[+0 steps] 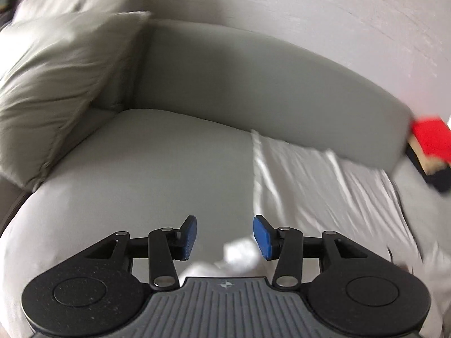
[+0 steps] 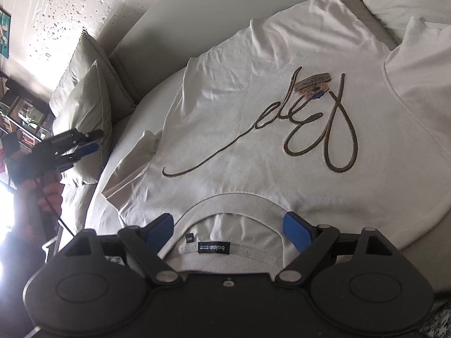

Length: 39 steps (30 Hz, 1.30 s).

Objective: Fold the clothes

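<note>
A white T-shirt (image 2: 253,112) with brown script stitching lies spread front-up on the sofa seat, its grey collar (image 2: 234,200) nearest me. My right gripper (image 2: 228,225) is open wide just over the collar, one blue pad at each side of the neck opening, pressing on nothing. In the left wrist view, which is blurred, the shirt (image 1: 324,186) lies to the right. My left gripper (image 1: 224,235) is open above the seat with nothing between its pads. From the right wrist view, the left gripper (image 2: 90,143) is off the shirt's left edge, held by a hand (image 2: 45,191).
Two grey-green pillows (image 1: 62,79) lean in the sofa corner at the left. The backrest (image 1: 253,84) runs behind the seat (image 1: 141,169). A red object (image 1: 431,138) sits past the backrest's right end. A cardboard hang tag (image 2: 311,83) lies on the shirt. Cluttered shelves (image 2: 22,112) stand at far left.
</note>
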Available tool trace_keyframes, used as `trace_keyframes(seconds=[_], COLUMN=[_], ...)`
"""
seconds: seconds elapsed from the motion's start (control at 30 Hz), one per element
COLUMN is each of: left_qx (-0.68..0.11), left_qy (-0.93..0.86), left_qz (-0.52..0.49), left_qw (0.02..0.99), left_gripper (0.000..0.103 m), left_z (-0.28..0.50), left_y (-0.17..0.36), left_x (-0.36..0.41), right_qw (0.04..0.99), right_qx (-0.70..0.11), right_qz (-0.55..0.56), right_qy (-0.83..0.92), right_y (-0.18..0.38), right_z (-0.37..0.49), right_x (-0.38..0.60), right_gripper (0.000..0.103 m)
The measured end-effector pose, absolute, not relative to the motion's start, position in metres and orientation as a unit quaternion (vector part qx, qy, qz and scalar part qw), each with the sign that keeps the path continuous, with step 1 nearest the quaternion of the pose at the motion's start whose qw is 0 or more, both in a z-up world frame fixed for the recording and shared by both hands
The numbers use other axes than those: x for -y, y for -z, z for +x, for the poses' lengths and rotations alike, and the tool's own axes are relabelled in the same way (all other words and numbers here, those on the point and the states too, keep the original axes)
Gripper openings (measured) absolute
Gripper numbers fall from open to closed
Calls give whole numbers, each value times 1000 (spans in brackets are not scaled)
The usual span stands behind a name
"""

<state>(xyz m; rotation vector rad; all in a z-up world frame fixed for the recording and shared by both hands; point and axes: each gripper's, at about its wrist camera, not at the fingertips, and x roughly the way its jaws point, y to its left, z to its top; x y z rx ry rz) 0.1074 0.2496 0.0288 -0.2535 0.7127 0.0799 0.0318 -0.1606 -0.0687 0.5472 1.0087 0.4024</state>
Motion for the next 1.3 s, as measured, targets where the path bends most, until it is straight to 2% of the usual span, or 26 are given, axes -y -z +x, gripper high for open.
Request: trace_keyframes(seconds=[0.27,0.43,0.57,0.6,0.63,0.67,0.73,0.9,1.03,1.17,1.23,1.3], left_qx=[-451,-468,-479,-478,-475,-471,-447,-370,-398,-404,-400,-395], left_qy=[-22,23,34,28,21,13,0,-79,-153,-160,-162,-157], left_qz=[-156,-180,-138,-123,-112,-102,-97,-31,11,-48,-73,-116], left_qw=[879,865,866,870,873,876,889,925,904,899,899,898], left_gripper=[40,39,35,27,12,7,4,6,7,17,29,29], left_z=[141,140,141,141,140,139,134,120,131,110,88,63], left_y=[18,28,40,41,40,39,34,10,23,26,22,18], left_x=[-270,-264,-246,-243,-241,-240,-243,-255,-270,-295,-302,-309], right_qw=[816,818,819,819,819,819,819,819,821,821,820,820], right_qx=[-475,-475,-476,-476,-476,-476,-477,-479,-480,-477,-476,-475], right_qz=[267,261,257,257,257,257,257,251,245,248,253,255], right_qy=[-192,-192,-190,-189,-189,-190,-190,-190,-190,-191,-191,-192], right_y=[69,69,69,69,69,69,69,69,68,69,70,70], right_z=[32,33,34,34,33,33,33,34,33,32,31,31], right_x=[164,163,161,161,161,161,161,159,157,158,159,159], right_gripper=[85,85,85,85,85,85,85,85,87,87,87,87])
